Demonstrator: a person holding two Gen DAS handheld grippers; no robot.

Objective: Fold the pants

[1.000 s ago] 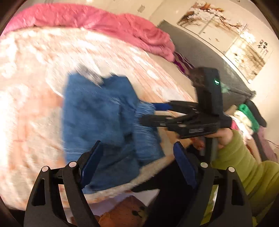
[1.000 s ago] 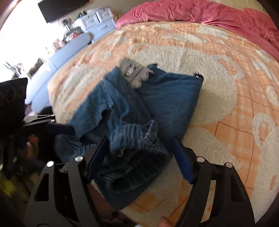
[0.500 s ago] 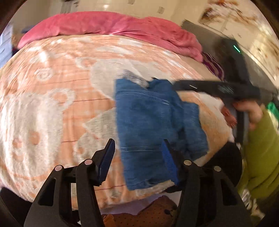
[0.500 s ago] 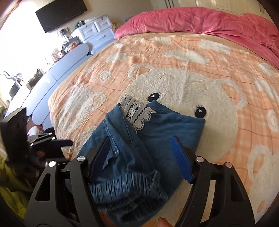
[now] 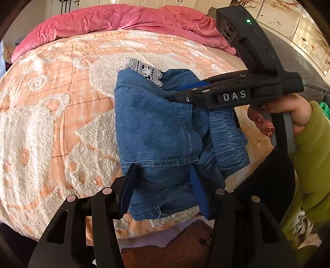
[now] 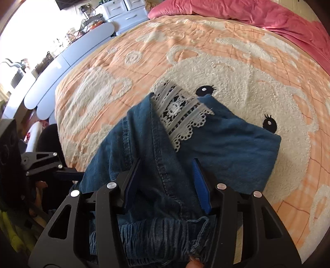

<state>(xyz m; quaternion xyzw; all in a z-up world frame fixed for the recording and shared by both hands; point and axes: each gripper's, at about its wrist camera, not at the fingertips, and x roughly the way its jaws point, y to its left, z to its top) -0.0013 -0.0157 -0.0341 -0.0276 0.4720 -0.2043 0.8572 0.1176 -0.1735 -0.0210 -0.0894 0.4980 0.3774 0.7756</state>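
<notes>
Nearest, straddling the pants [image 5: 156,127] at the close edge with the left hand-held gripper [image 5: 163,185], jaws about half narrowed and just now closing, denim lying between them but not clearly pinched yet; likely placed there to catch the layered hem [image 5: 160,161] and carry or square the fold. Likewise straddling a raised seam ridge just past the gathered waistband [image 6: 160,233] with the right hand-held gripper [image 6: 166,183], jaws also about half narrowed and closing, cloth between them, grip not evident; probably meant to gather the loose bunched side so both ends move together. Lying at the near edge of the bed [image 5: 41,123], folded down to a compact, roughly square bundle, not tidy: smooth on the left flap, rumpled and humped on the waistband side. Mid-blue denim, pale topstitching, ribbed elastic at the waist. Farther off, peeking from the far fold, a strip of white lace [image 6: 181,115]. Beyond, a pink quilt [image 5: 123,18] heaped along the far side.
</notes>
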